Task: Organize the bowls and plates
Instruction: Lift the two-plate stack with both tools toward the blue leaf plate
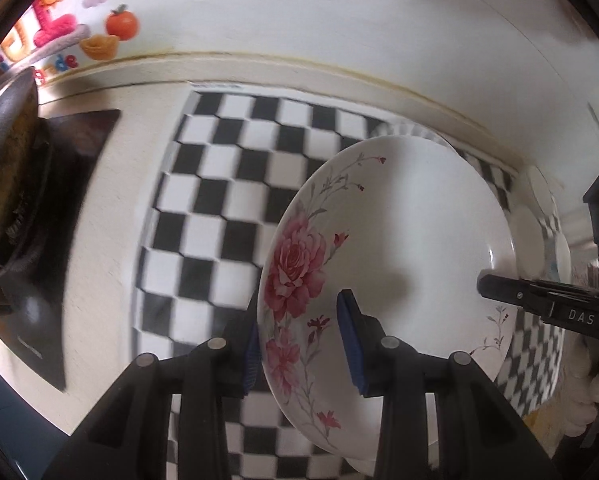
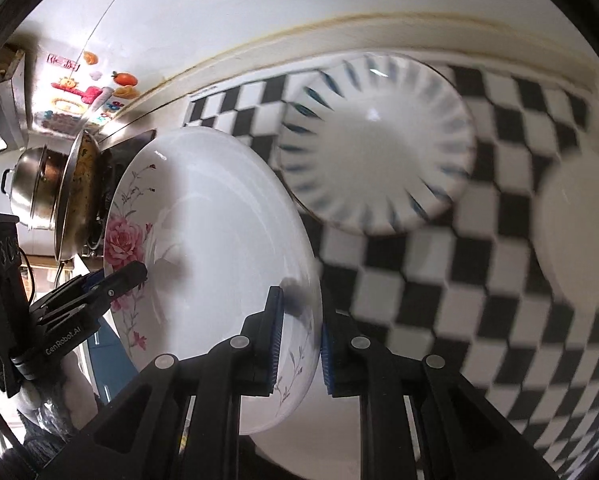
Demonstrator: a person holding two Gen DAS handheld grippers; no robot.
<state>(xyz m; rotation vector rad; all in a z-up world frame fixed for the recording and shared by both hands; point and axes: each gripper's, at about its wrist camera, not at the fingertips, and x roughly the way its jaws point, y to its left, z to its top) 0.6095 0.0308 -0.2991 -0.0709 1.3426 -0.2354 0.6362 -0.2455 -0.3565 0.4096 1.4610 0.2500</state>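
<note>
A white plate with pink roses (image 1: 399,240) hangs tilted above the checkered mat (image 1: 219,200), gripped at opposite rims. My left gripper (image 1: 299,342) is shut on its flowered rim, blue pads on both faces. The right gripper (image 1: 499,284) clamps the far rim. In the right wrist view the same plate (image 2: 219,232) fills the middle. There my right gripper (image 2: 301,340) is shut on its near rim, and the left gripper (image 2: 127,276) bites the rose side. A bowl with blue streaks (image 2: 375,152) sits on the mat (image 2: 439,280) behind, and a plain white dish (image 2: 575,232) lies at the right, blurred.
A dirty wok (image 1: 3,184) rests on a dark stove top (image 1: 59,240) left of the mat, with a steel pot (image 2: 35,188) beyond it. More white dishes (image 1: 535,232) stand at the mat's right end. The white wall carries colourful stickers (image 1: 99,28). A white-gloved hand (image 1: 587,400) holds the right gripper.
</note>
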